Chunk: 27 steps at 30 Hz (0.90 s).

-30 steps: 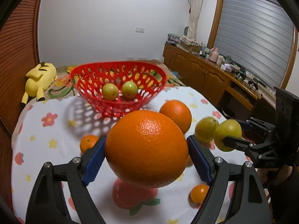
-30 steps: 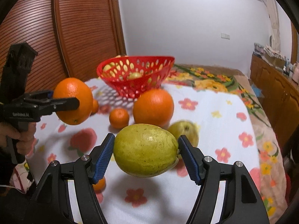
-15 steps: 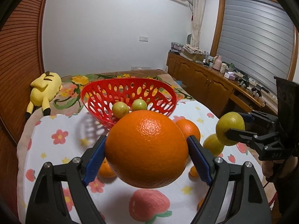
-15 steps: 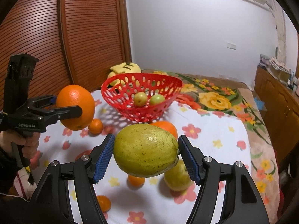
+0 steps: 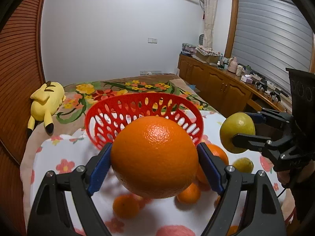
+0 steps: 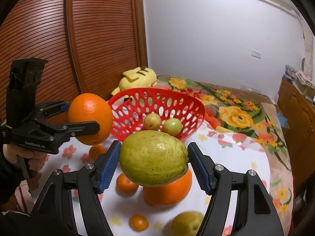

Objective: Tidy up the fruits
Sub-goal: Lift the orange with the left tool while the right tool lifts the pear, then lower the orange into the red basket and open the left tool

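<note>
My left gripper (image 5: 154,166) is shut on a big orange (image 5: 154,157), held in the air just before the red basket (image 5: 102,118). My right gripper (image 6: 153,163) is shut on a yellow-green guava (image 6: 152,157), also lifted above the table. In the right wrist view the red basket (image 6: 189,102) holds two small green fruits (image 6: 172,126), and the left gripper (image 6: 84,127) with the big orange (image 6: 89,116) hangs at its left. In the left wrist view the right gripper (image 5: 245,129) carries the guava (image 5: 237,131) at the right of the basket.
On the flowered tablecloth (image 6: 226,157) lie another large orange (image 6: 167,192), small tangerines (image 6: 126,183) and a second green fruit (image 6: 186,224). A yellow plush toy (image 5: 46,102) lies behind the basket. Wooden cabinets (image 5: 216,86) run along the right wall.
Both grippers have risen and moved toward the basket with their fruits still held. The basket now looks closer and the loose fruits lie lower in both views.
</note>
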### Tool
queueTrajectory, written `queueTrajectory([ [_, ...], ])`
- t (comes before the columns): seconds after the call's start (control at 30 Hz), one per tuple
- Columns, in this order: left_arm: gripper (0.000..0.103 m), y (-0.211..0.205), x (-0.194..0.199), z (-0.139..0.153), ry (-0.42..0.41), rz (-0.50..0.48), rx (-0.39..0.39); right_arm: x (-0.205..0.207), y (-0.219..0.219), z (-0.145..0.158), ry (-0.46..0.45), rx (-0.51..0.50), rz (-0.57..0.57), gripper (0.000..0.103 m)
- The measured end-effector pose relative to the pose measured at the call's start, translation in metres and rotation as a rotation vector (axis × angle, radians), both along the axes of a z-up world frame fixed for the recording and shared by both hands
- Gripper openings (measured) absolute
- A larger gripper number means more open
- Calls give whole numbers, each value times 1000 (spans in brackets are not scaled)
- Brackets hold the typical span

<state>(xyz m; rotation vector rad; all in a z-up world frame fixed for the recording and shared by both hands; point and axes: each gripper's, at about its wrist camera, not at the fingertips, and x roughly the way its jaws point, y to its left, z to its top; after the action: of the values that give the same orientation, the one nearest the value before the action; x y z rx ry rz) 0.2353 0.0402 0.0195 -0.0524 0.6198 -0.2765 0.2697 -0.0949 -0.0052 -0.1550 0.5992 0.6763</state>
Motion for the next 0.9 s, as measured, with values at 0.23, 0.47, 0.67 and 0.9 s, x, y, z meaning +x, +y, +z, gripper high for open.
queueTrajectory([
  [0.23,84,0,39,-5,37,2,17,39,9,1,1,-8,28,71],
  [0.47,84,-5,58,-21,87,2,32,67,18,-1,2,-46,46,71],
  [0.67,85,-12,71,-35,135,-3,64,95,20,-11,29,-66,46,71],
  [0.9,85,-21,75,-46,153,21,132,115,21,-22,70,-70,56,71],
])
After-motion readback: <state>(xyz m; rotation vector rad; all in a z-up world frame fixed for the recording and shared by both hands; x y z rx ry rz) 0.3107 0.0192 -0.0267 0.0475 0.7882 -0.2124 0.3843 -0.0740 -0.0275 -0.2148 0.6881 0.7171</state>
